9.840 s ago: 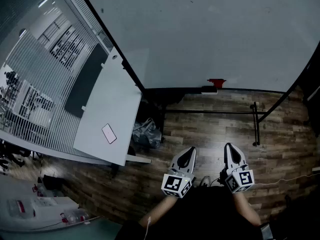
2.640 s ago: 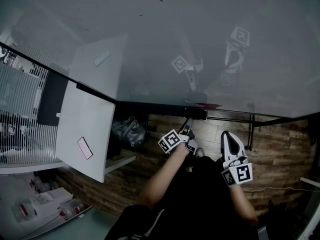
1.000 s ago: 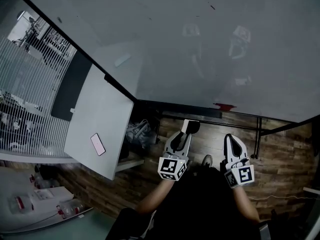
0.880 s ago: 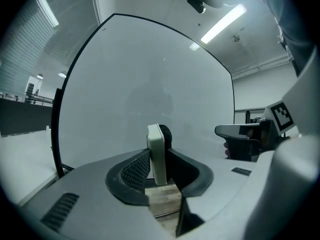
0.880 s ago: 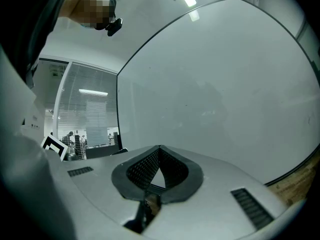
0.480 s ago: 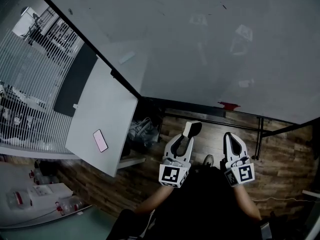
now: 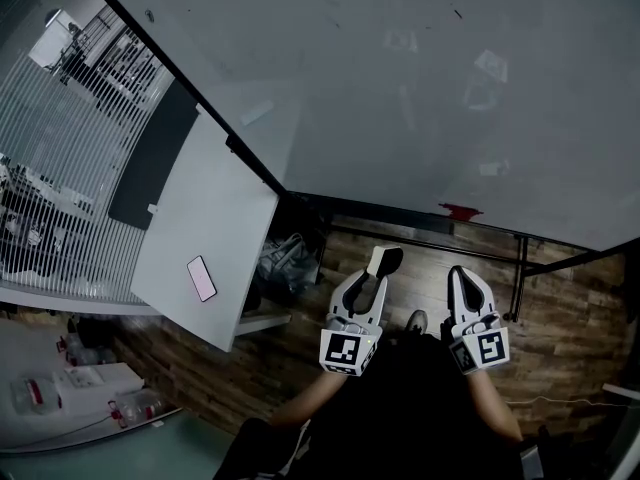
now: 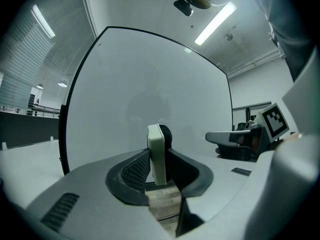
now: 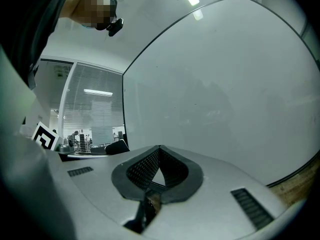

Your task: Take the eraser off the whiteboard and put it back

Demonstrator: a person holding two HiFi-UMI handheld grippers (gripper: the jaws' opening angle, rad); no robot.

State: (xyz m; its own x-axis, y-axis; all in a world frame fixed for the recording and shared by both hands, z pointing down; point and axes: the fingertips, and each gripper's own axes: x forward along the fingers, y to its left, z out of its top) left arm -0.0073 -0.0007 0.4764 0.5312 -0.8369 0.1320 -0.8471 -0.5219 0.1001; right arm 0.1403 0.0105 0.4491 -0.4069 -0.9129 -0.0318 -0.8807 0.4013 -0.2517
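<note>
Since the L gripper [image 7: 370,283] was up at the lower edge of the board [image 7: 400,88] a few secs back, it has come away w/ the eraser [image 8: 156,153] and now sits low in front of the person, well apart from the board. Its jaws are closed on the eraser at mid width, pads pressing both flat sides; the pale body stands on edge w/ the dark felt side turned right in the L gripper view. Over the last sec the grip looks unchanged. The R gripper [image 7: 462,280] has kept its spot beside it, jaws pressed together w/ nothing between. So, as I read it, the take-off half is done and only the return is left, prob. to the lower edge near the small red thing [image 7: 460,211]. Surface: big board, grey-white and glossy enough to mirror both grippers faintly, a few tiny marks, dark frame. Room: white table [image 7: 215,218] butts against the board's left side w/ a phone [image 7: 201,278] on it, a bag [image 7: 285,263] under it, a wood floor [image 7: 560,278], and a slatted partition [image 7: 70,168] far left.
</note>
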